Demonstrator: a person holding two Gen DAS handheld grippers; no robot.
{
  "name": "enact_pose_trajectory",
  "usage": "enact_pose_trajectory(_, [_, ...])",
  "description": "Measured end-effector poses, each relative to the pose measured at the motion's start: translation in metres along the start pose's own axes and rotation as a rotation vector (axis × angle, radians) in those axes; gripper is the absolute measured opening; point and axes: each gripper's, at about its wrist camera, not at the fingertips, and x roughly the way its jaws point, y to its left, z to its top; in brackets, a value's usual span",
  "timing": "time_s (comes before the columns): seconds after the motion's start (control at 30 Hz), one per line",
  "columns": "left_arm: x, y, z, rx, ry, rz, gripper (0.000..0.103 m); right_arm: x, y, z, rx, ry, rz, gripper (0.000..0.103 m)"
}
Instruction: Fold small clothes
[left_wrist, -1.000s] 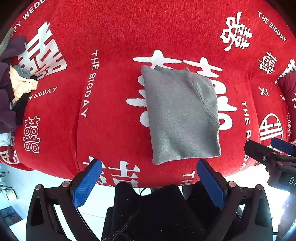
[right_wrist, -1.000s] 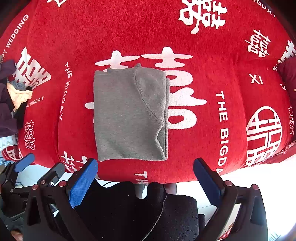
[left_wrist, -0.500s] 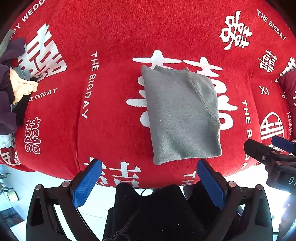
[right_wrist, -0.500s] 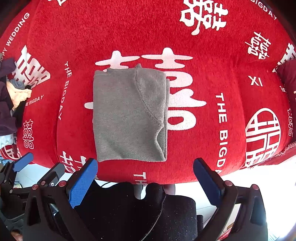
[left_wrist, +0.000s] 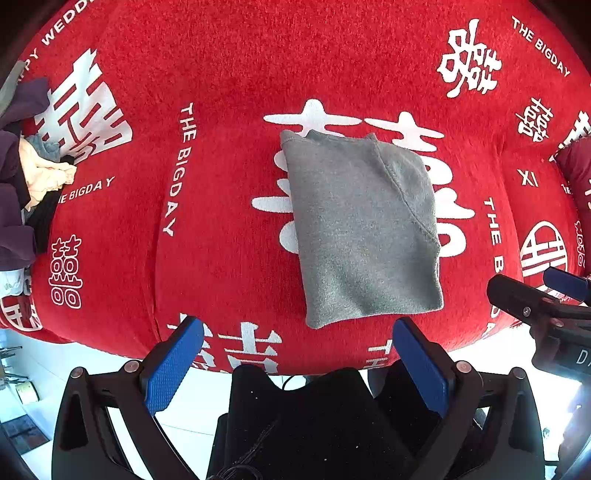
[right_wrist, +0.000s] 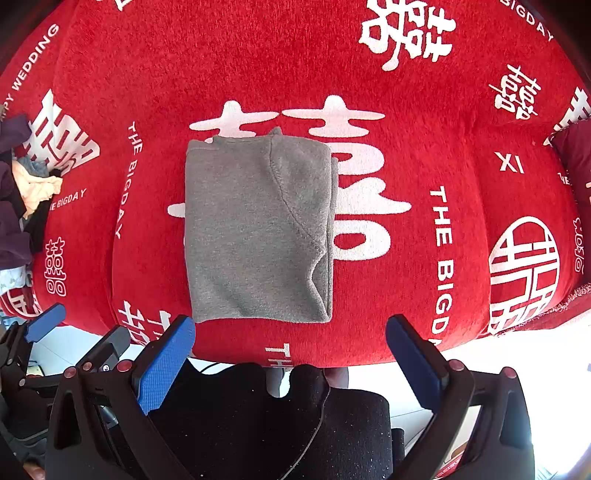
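A grey fleece garment (left_wrist: 360, 225) lies folded into a flat rectangle on the red printed cover (left_wrist: 229, 66); it also shows in the right wrist view (right_wrist: 255, 229). My left gripper (left_wrist: 295, 363) is open and empty, held back from the near edge below the garment. My right gripper (right_wrist: 291, 360) is open and empty too, just short of the garment's near hem. The right gripper's fingers (left_wrist: 517, 295) show at the right edge of the left wrist view, and the left gripper's fingers (right_wrist: 46, 325) at the left edge of the right wrist view.
A pile of unfolded clothes (left_wrist: 26, 177), purple, cream and black, sits at the far left of the cover, also in the right wrist view (right_wrist: 22, 199). A dark red cushion (right_wrist: 576, 155) lies at the right edge. White floor (left_wrist: 48, 365) shows below the cover's near edge.
Both views have drifted very slightly; the garment and both open grippers stay as they were.
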Motion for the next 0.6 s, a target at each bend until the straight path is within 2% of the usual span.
enact_pose_trajectory(0.6, [0.0019, 0.0016, 0.0018, 0.02, -0.004, 0.015, 0.102, 0.0007, 0.0002, 0.0, -0.002, 0.002, 0.0, 0.103])
